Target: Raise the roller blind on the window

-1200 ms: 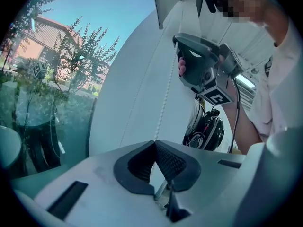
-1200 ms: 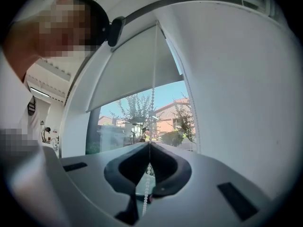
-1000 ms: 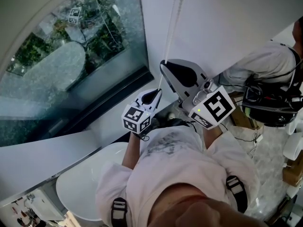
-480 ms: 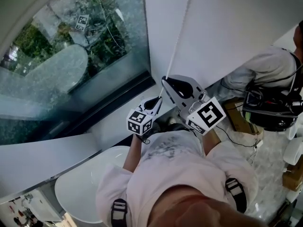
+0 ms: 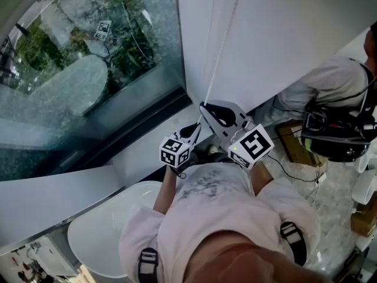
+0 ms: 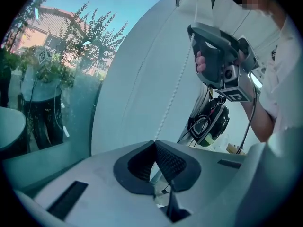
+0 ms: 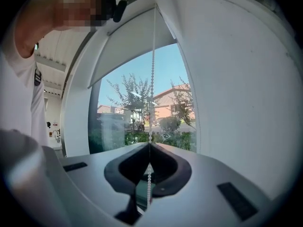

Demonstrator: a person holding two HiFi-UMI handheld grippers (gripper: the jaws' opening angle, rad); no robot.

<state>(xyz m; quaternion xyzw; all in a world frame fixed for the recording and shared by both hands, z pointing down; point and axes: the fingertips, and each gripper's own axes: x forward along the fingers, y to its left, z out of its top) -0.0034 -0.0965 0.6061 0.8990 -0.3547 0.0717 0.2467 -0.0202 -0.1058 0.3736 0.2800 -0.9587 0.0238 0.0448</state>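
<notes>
Beside the window (image 5: 88, 87), we list one white bead chain (image 7: 153, 79) of small round beads; the left gripper (image 6: 154, 142) and right gripper (image 7: 150, 144) have their ribbed black jaws clamped on it.

Down at the right there's the floor (image 5: 333, 184), pale and speckled like stone. A brown cardboard box (image 5: 293, 140) sits on it, close under the white wall. A thin black cable (image 5: 296, 171) trails across the floor just beside that box, and a second brown box (image 5: 366, 216) pokes in at the right edge. Lower left, a big white rounded tub (image 5: 97, 232), its footing out of sight.
</notes>
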